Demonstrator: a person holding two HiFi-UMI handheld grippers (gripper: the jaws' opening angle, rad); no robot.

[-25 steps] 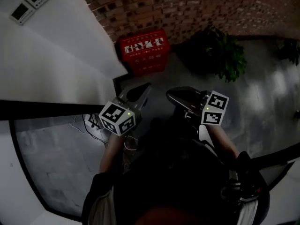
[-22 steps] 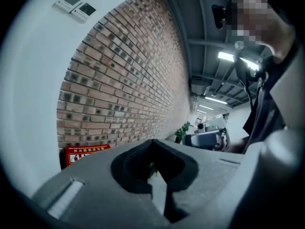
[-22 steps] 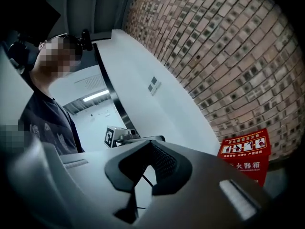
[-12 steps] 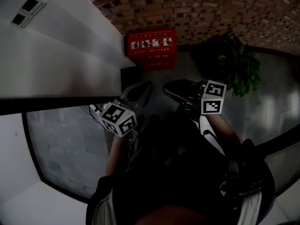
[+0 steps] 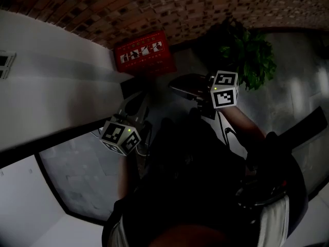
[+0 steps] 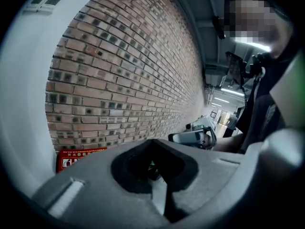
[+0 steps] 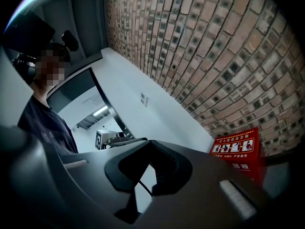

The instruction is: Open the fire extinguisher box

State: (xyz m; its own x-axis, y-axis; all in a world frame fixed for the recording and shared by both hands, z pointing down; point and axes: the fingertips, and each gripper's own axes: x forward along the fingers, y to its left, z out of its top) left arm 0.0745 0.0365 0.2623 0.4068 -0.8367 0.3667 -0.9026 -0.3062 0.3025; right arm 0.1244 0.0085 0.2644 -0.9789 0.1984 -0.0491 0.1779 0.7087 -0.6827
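The red fire extinguisher box [image 5: 144, 55] stands on the floor against the brick wall, beside the white wall's corner. Its lid looks closed. It also shows in the left gripper view as the red box [image 6: 78, 157] low at the left, and in the right gripper view as the red box [image 7: 238, 149] at the right. My left gripper [image 5: 136, 106] points toward it, a short way off, jaws shut and empty. My right gripper [image 5: 180, 86] is held higher, to the right of the box, also shut on nothing. Each gripper view shows closed jaws: left gripper [image 6: 159, 178], right gripper [image 7: 143, 181].
A potted green plant [image 5: 247, 55] stands right of the box. A brick wall [image 5: 205, 9] runs along the back and a white wall [image 5: 51, 96] along the left. Cables [image 5: 100, 135] lie on the floor by a dark-framed glass panel [image 5: 72, 174].
The head view has swung, so the box now sits further left in the picture. The right gripper has risen a little toward the box. Both stay shut.
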